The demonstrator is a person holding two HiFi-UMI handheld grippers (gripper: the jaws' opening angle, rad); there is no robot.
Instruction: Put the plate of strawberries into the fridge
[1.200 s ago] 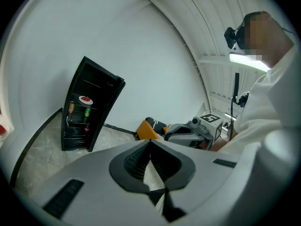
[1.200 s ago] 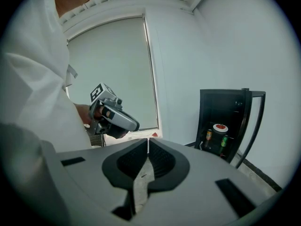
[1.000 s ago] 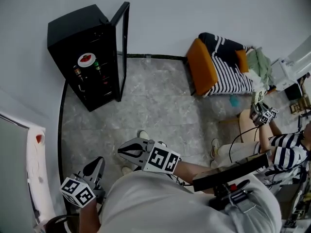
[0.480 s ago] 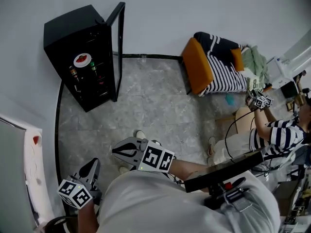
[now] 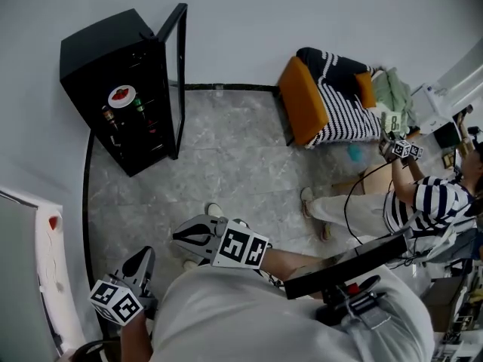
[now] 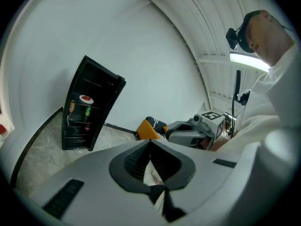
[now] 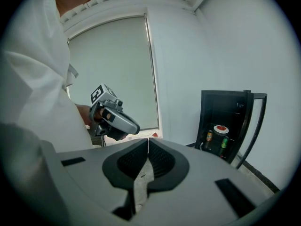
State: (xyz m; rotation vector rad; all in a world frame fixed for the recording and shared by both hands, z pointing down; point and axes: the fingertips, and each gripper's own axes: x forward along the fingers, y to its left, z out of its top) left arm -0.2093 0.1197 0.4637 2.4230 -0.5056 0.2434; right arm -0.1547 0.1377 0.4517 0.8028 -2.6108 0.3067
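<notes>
Grippers: two; left gripper (image 5: 146,253) shut tight with nothing in it, right gripper (image 5: 176,237) likewise closed and holding nothing.
Fridge: one, black (image 5: 94,47), door (image 5: 178,66) swung wide open.
Plate of strawberries: one (image 5: 122,96), on an upper shelf inside the fridge; two bottles (image 5: 106,116) just beneath.
Open room: wide stretch of floor (image 5: 234,164) between grippers and fridge.
Edges: one orange chair (image 5: 302,102) against the wall; one seated person (image 5: 426,202) at right.
Surface: grey marbled; white walls.

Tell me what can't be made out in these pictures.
- Head view: labels on the bottles in the fridge, too small.
- Head view: the fridge's lower shelves, too dark.
- Head view: how many strawberries the plate holds, too small.
- Left gripper view: red thing at the left, cut off by the edge.
</notes>
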